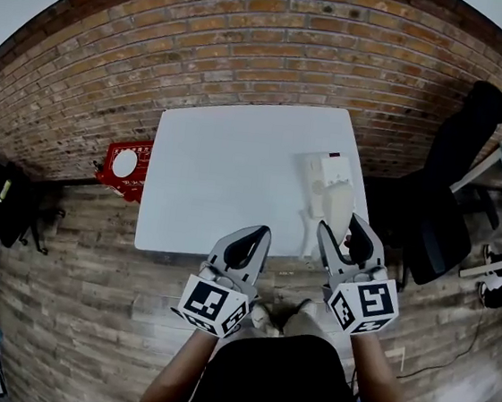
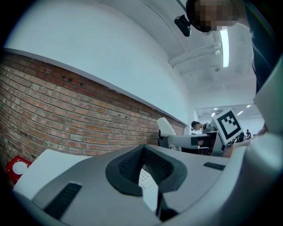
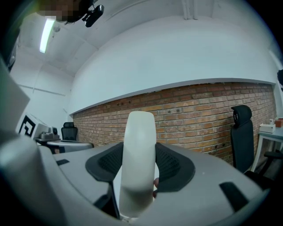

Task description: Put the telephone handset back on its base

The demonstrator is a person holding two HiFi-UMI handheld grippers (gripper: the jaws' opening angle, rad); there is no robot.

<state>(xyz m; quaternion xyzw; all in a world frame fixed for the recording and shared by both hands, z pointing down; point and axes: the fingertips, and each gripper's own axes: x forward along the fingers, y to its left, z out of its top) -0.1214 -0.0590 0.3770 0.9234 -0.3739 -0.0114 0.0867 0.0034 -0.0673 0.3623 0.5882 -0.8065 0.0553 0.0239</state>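
Left gripper (image 2: 143,149) jaws together, nothing between them — beyond, a white table (image 2: 46,165) and brick wall (image 2: 66,114).

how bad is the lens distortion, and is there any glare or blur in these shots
Head view: strong fisheye, the brick wall arcs and the corners go dark. Left gripper view: the ceiling strip light is blown out. Right gripper view: the telephone handset is soft at its near end, while the brick wall behind is sharp.

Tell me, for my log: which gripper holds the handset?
The right gripper: its jaws clamp the white handset; the left gripper is shut, empty.
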